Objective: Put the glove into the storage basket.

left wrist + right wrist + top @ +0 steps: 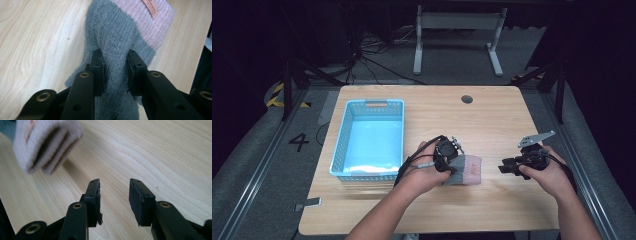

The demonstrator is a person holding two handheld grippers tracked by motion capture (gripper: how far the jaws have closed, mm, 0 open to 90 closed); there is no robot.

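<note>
**Left gripper clamped on knitted item; right gripper open over bare table**

Nearest the person, both forearms reach in over the front edge of the wooden table [492,120]. The left gripper [115,72] has its jaws closed on a raised fold in the grey part of a knitted grey-and-pink sock [130,30], which lies on the tabletop near the front centre. The pink cuff end carries a small sewn label [151,8] and points toward the person's right.

The right gripper [114,200] is held just above the table, well to the right of the sock, jaws parted with nothing between them. Its camera shows the sock's open cuff ahead of the jaws, blurred, clear of them.

Further back on the left half of the table stands a light blue plastic basket [343,131] with perforated walls. Whether it holds anything, I cannot tell. Beyond it, near the far edge, a round grey grommet [467,99] is set into the tabletop.
</note>
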